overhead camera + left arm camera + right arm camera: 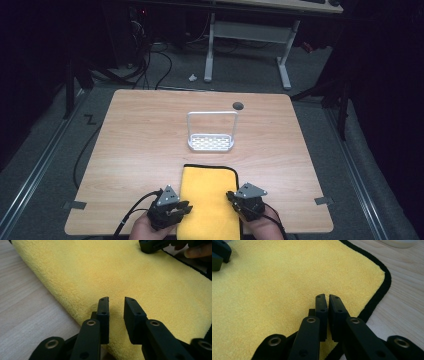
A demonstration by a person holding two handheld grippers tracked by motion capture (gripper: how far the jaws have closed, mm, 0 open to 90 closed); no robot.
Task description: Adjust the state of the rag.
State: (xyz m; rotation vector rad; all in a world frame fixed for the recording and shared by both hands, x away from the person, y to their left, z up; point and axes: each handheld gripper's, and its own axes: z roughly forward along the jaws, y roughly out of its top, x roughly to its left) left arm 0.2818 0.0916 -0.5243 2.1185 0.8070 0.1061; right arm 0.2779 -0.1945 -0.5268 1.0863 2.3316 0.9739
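Yellow fleece cloth (207,202), edged in black along its far and right sides, lies flat on the wooden surface (140,145) at the near edge, directly between the two hand-held grippers.

Left hand-held gripper (176,210): positioned at the cloth's left border, jaws pointing inward across the fabric. In the left gripper view its jaws (117,307) stand a clear gap apart, released, with the tips over the pile just inside the cloth's edge; nothing is pinched between them, and whether the tips touch the fleece cannot be told. The bare wood lies to the left of the jaws in that view, and the tip of the other gripper shows at the far side of the cloth, with fingertips (198,251) beside it.

Right hand-held gripper (240,202): positioned at the cloth's right border, jaws pointing inward. In the right gripper view its jaws (328,301) stand nearly together, only a thin slit between the pads, clenched on nothing visible; no fold of cloth is raised between them. The black edging curves past just to the right of the jaws, with wood beyond it.

A white wire rack (211,132) with an upright frame stands on the surface well beyond both grippers, past the far edge of the cloth, apart from it.
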